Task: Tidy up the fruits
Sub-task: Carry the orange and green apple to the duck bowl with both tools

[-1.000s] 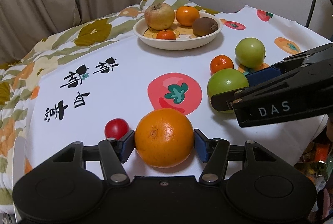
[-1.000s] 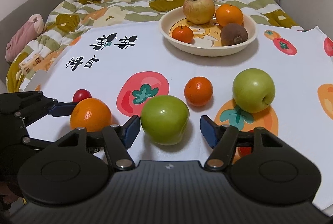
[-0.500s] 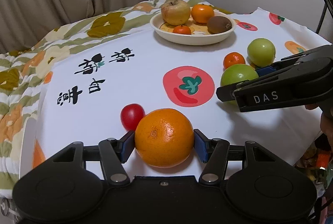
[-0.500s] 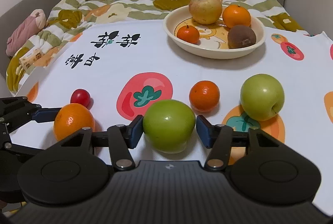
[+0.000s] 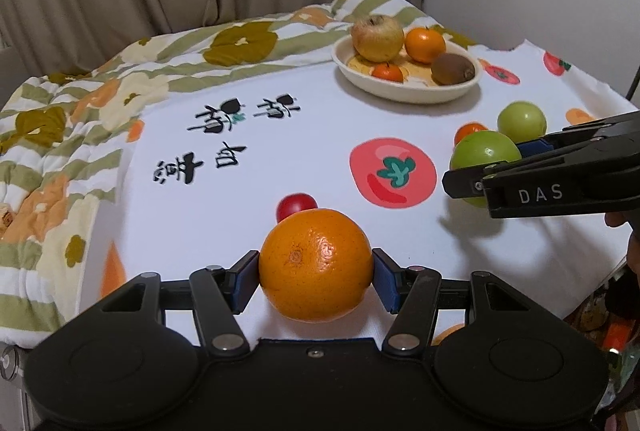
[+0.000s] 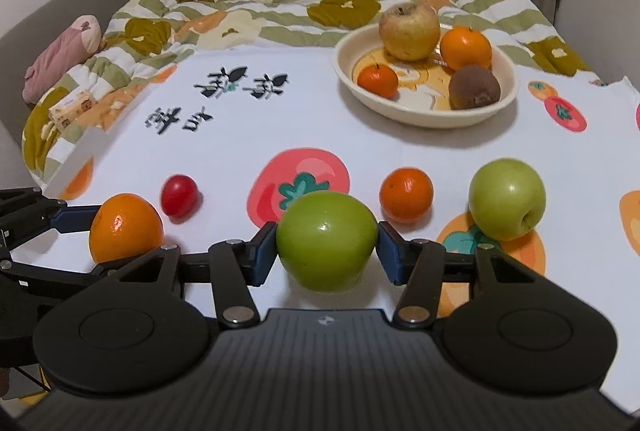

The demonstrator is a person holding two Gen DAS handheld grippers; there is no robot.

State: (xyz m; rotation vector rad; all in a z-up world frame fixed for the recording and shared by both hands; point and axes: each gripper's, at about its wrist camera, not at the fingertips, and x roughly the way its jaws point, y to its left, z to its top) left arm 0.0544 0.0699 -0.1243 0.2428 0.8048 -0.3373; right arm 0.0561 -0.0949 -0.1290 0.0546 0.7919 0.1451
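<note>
The left gripper point(image 5: 316, 267) grips a large orange point(image 5: 315, 265), its blue pads pressed against both sides, near the front edge of a white tablecloth point(image 5: 280, 159) printed with tomatoes. The right gripper point(image 6: 327, 245) is clamped the same way on a green apple point(image 6: 327, 241), also near the front edge, to the right of the orange. Just behind the orange lies a small red tomato point(image 5: 296, 206). Beside the held apple sit a small mandarin point(image 6: 406, 194) and, further right, a second green apple point(image 6: 507, 203), all three close together. Toward the far right corner of the cloth stands a cream bowl point(image 6: 424, 111) holding a yellowish apple point(image 6: 409, 30), an orange fruit point(image 6: 465, 47), a small tangerine point(image 6: 377, 81) and a brown kiwi point(image 6: 474, 87). A flowered quilt point(image 6: 248, 11) lies beyond the far edge.
</note>
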